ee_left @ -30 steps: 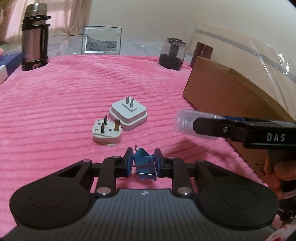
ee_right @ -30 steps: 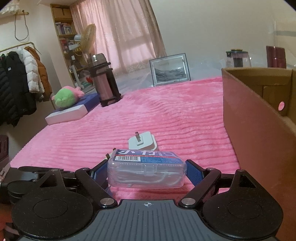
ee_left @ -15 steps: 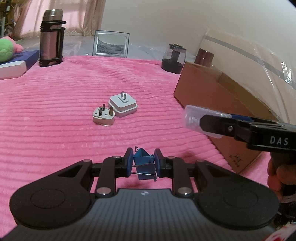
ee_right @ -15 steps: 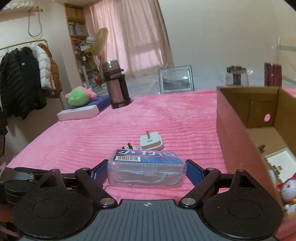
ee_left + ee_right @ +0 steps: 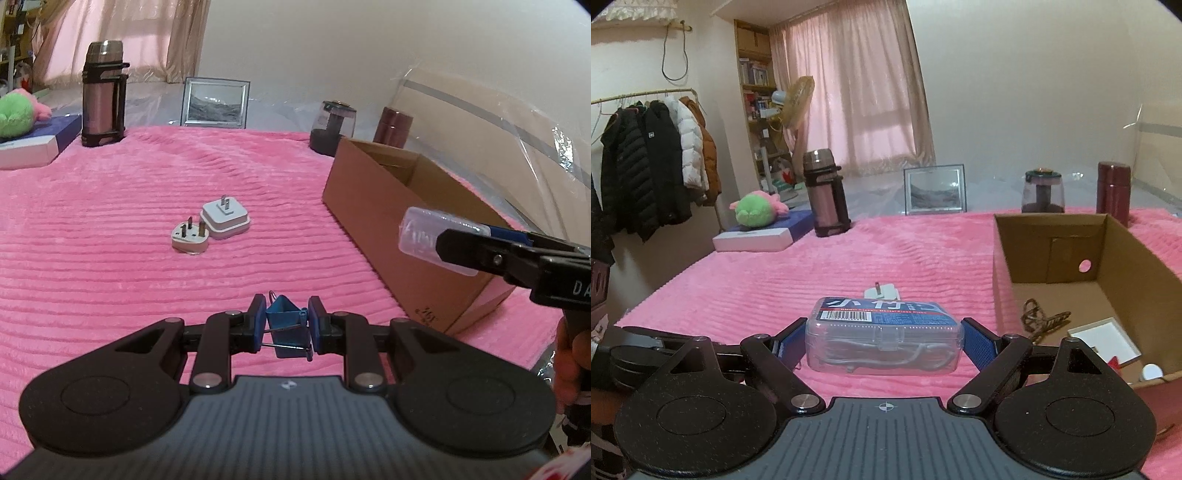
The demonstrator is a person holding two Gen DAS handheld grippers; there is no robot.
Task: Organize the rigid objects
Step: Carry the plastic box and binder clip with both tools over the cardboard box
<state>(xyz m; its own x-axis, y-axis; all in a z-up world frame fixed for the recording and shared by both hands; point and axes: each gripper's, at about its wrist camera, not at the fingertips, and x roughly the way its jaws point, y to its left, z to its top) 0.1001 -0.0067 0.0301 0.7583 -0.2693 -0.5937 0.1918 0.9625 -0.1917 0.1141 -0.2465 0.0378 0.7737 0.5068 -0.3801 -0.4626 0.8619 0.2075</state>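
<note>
My left gripper point(image 5: 286, 325) is shut on a small blue binder clip point(image 5: 288, 328), held above the pink blanket. My right gripper point(image 5: 884, 341) is shut on a clear plastic floss box point(image 5: 884, 341) with a blue label; that box point(image 5: 421, 236) also shows at the right of the left wrist view, beside the open cardboard box point(image 5: 388, 206). Two white plug adapters, one round point(image 5: 190, 240) and one square point(image 5: 225, 218), lie side by side on the blanket ahead. The cardboard box point(image 5: 1004, 266) holds a string, a white card and small items.
A steel flask point(image 5: 103, 92), a picture frame point(image 5: 216, 101), a dark jar point(image 5: 332, 127) and a maroon bottle point(image 5: 393, 125) stand along the blanket's far edge. A plush toy on a flat box point(image 5: 757, 236) sits far left. A person's hand point(image 5: 569, 365) shows at the right.
Both grippers have risen and drawn back from the plugs, each keeping its object. The cardboard box's inside has come into view at the right.
</note>
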